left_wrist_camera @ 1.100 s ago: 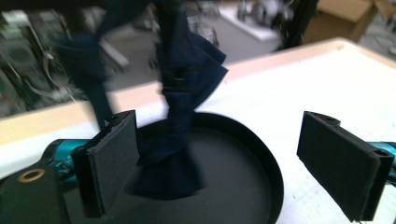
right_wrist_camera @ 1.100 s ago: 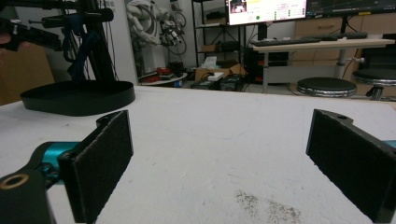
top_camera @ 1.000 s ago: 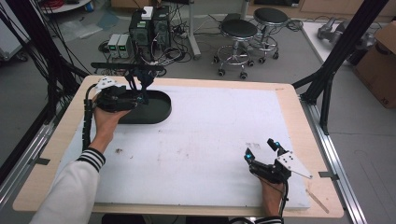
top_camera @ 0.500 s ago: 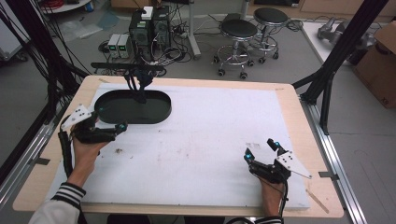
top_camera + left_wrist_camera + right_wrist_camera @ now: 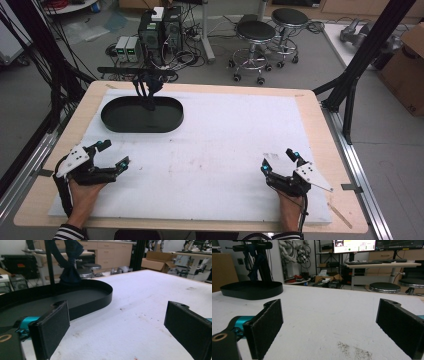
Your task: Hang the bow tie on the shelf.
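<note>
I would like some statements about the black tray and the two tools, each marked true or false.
1. The left tool has open jaws with nothing between them. True.
2. The black tray sits at the near right corner of the table. False: it sits at the far left.
3. The right tool grips a dark cloth. False: its jaws are open and empty.
4. A dark cloth hangs from a bar over the tray's far edge. True.
5. The left tool rests inside the tray. False: it lies on the white mat, nearer the person.
</note>
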A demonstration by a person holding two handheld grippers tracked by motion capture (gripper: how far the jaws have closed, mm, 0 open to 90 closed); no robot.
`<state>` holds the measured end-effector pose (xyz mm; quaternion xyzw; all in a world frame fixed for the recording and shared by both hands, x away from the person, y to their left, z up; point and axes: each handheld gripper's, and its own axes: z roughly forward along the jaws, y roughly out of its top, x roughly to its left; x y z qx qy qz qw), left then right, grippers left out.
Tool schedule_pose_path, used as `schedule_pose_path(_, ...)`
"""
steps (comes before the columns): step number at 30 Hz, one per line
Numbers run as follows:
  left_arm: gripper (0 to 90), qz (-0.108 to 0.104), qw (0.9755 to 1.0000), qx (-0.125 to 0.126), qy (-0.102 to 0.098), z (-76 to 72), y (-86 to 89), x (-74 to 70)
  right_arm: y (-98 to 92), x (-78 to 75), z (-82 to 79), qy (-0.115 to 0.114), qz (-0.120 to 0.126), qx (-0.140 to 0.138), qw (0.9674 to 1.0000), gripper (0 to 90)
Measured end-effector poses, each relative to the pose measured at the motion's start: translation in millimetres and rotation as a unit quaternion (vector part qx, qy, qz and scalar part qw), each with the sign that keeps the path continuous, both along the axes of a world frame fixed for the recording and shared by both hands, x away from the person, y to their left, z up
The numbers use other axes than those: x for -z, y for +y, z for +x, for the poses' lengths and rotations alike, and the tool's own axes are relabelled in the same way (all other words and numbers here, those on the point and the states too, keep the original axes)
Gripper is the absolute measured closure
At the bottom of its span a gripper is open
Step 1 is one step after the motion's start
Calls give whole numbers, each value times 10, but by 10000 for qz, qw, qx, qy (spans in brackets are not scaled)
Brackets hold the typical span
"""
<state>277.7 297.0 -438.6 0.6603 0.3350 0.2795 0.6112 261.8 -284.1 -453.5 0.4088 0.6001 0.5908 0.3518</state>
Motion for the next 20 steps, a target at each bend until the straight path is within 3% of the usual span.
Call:
schedule_pose_path(4, 60, -42, 9999, -133, -38, -4, 4, 66, 1, 0, 3, -2, 0, 18, 10000, 62)
schedule_pose_path(8, 60, 8, 9997, -139, -208, -20, -10, 80, 4, 0, -1, 23, 10, 7, 10000, 62)
schedule_pose_path(10, 60, -27, 9998, -131, -137, -12, -6, 94, 6, 0, -4, 29, 6, 2, 10000, 62)
schedule_pose_path(12, 60, 4, 9996, -143, -237, -19, -8, 102, 6, 0, -4, 29, 9, -3, 10000, 62)
schedule_pose_path(14, 60, -46, 9999, -45, -152, -10, -9, 117, 6, 0, -4, 29, 10, 0, 10000, 62)
schedule_pose_path(16, 60, 1, 9997, -90, -235, -22, -7, 123, 7, 1, -4, 17, 7, -5, 10000, 62)
schedule_pose_path(20, 60, -164, 9996, -197, -131, -8, 21, 135, 17, 1, -11, -9, -41, 7, 10000, 62)
